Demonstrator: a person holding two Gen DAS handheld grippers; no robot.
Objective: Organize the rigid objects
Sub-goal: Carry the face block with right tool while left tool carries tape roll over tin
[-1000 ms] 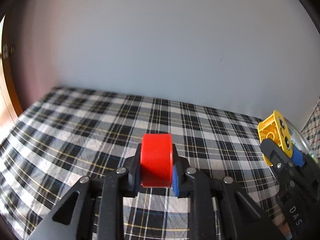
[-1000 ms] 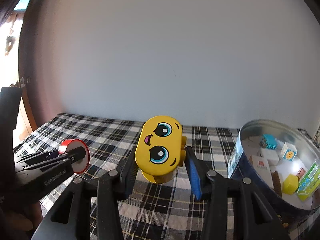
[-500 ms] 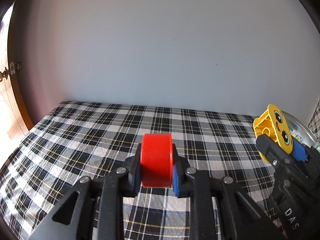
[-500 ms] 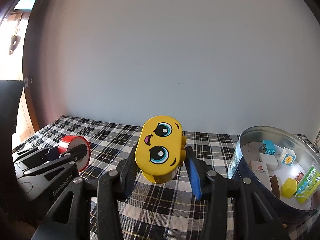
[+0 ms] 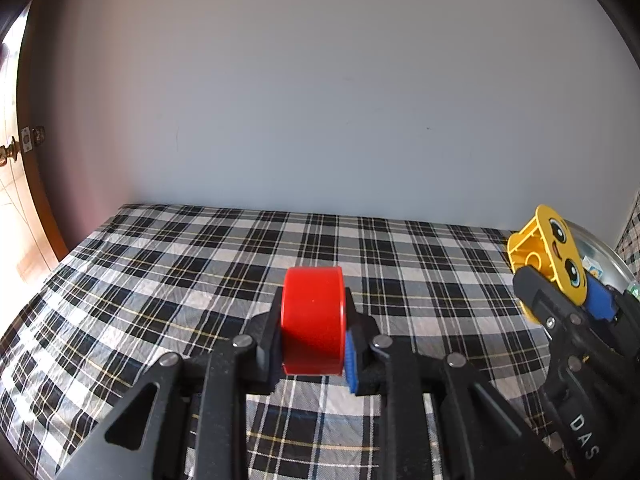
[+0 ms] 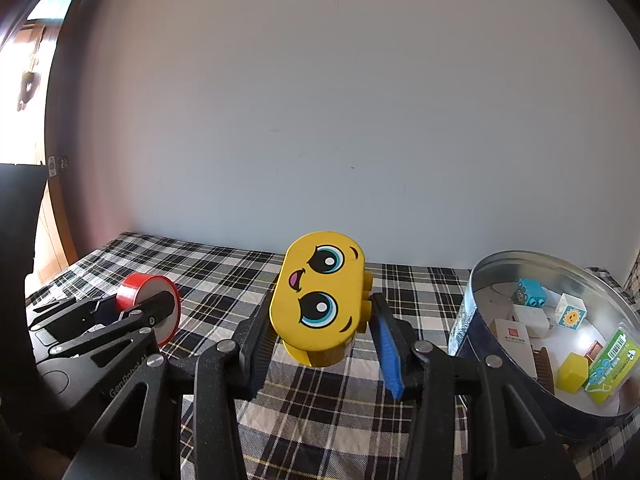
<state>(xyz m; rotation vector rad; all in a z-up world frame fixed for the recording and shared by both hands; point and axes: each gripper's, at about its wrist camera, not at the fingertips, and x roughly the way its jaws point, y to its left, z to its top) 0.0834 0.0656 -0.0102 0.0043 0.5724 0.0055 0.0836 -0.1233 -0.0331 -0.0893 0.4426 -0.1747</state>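
Already several small blocks lie in the round metal tin (image 6: 476,320) at four o'clock. Left gripper (image 5: 314,332) pinches a red tape roll (image 5: 313,316); right gripper (image 6: 324,320) clamps a yellow face-printed plastic brick (image 6: 316,312), both unstowed above the checked cloth (image 5: 160,280).

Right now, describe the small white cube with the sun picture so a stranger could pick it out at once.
Start at the round metal tin standing on the plaid cloth at the right of the right wrist view. The white cube lies inside near the far wall, right of the blue brick. It alone shows a smiling yellow sun on its face.
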